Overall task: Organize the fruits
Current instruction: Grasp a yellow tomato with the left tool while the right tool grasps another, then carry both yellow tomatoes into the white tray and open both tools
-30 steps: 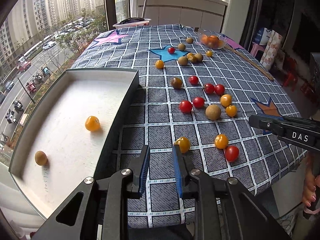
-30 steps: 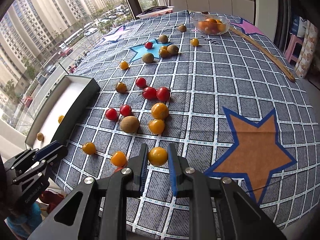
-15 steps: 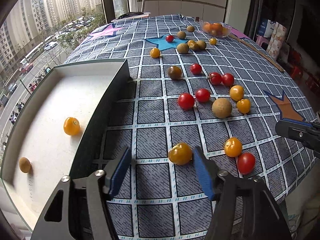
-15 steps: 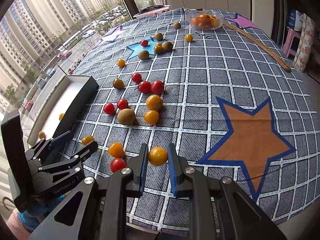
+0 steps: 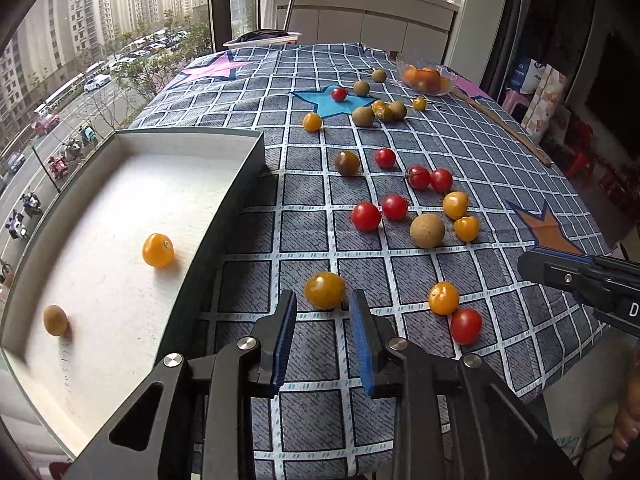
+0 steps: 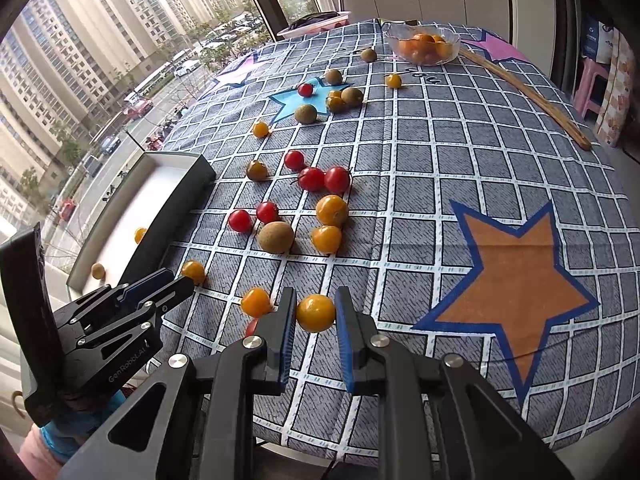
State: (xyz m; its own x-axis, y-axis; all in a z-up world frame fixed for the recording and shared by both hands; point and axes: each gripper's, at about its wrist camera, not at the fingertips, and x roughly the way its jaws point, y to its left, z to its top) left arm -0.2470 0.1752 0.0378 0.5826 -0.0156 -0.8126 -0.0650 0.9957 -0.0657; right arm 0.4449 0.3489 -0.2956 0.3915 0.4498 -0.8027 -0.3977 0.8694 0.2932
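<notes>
Red and yellow cherry tomatoes and brown longans lie scattered on the checked tablecloth (image 5: 400, 152). My left gripper (image 5: 323, 305) sits low at the table's near edge, its blue pads close around a yellow tomato (image 5: 324, 290); contact is unclear. It also shows in the right wrist view (image 6: 168, 286) beside that tomato (image 6: 193, 271). My right gripper (image 6: 316, 304) is shut on another yellow tomato (image 6: 315, 313), held above the cloth. The white tray (image 5: 120, 216) on the left holds a yellow tomato (image 5: 158, 249) and a longan (image 5: 55, 320).
A glass bowl (image 5: 426, 77) of orange fruit stands at the far end. A wooden stick (image 6: 524, 96) lies along the right side. A yellow tomato (image 5: 443, 298) and a red one (image 5: 465, 325) lie right of my left gripper. The right gripper's finger (image 5: 580, 280) enters there.
My left gripper opened wide, moved forward to the yellow tomato, then narrowed its jaws around it. My right gripper kept its yellow tomato and drifted slightly.
</notes>
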